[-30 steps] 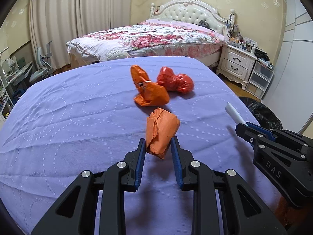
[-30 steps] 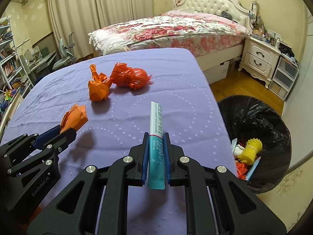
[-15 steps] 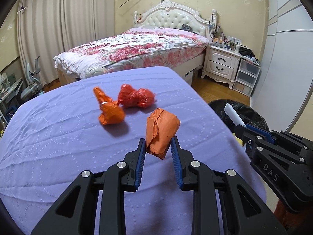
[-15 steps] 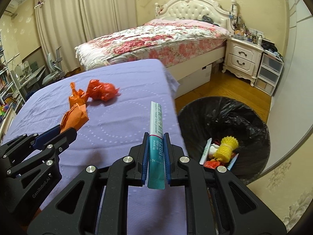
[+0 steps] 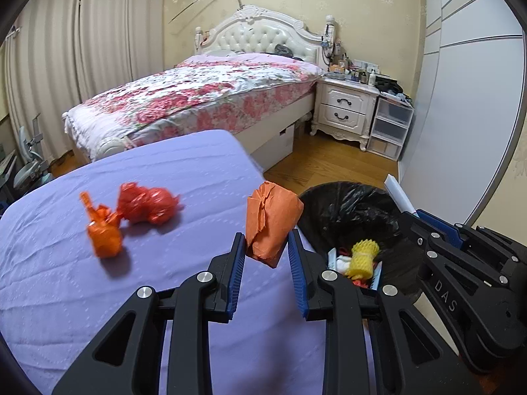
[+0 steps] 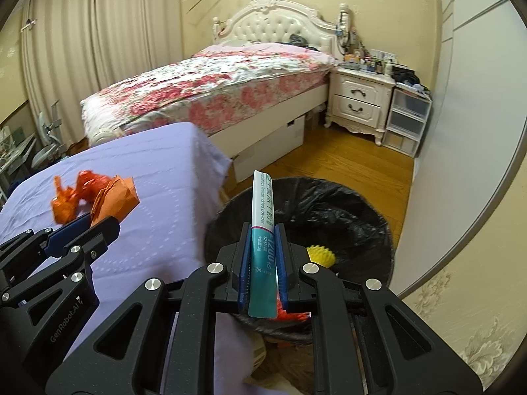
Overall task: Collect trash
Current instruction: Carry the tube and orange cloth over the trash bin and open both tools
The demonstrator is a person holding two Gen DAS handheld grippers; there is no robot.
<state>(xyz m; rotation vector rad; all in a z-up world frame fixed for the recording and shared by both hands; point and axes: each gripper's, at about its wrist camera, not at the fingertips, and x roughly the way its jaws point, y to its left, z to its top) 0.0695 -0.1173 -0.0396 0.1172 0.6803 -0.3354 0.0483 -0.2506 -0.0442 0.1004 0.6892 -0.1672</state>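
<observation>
The left tool (image 5: 266, 250) is clamped on a crumpled orange paper packet (image 5: 272, 220), which sticks up between its blue-padded fingers (image 5: 236, 273) above the edge of the tabletop covered in a lilac quilted cloth (image 5: 98, 296), close to the rim of the bin. The right tool (image 6: 263, 256) is clenched on a flat teal-and-white sachet with printed lettering (image 6: 263, 230), held upright over the round bin lined with a black plastic bag (image 6: 346, 210), which stands on the wooden floor (image 6: 346, 171) just beside the tabletop. Inside the bin lie a yellow spiky foam net (image 5: 362, 256), some red scraps and a white-and-blue piece; from the right wrist view the tool and sachet hide most of these. Two pieces of trash lie on the cloth, touching each other: a red crinkled plastic bundle (image 5: 148, 202) and a smaller orange plastic twist (image 5: 103, 233), both blurred. Nothing stands between either held piece and the bin's open mouth; the cloth's hanging corner drapes down beside the rim. Beyond the tabletop stands a bed with a pink floral cover (image 5: 204, 95) and a white tufted headboard (image 5: 263, 36), with a white cardboard box (image 5: 276, 144) under its side. Next to it are a cream two-drawer nightstand (image 5: 346, 112) cluttered with bottles and a clear plastic drawer unit (image 5: 390, 128). Pleated beige curtains (image 5: 82, 52) cover the left wall, and a white wardrobe door (image 5: 461, 105) fills the right.
</observation>
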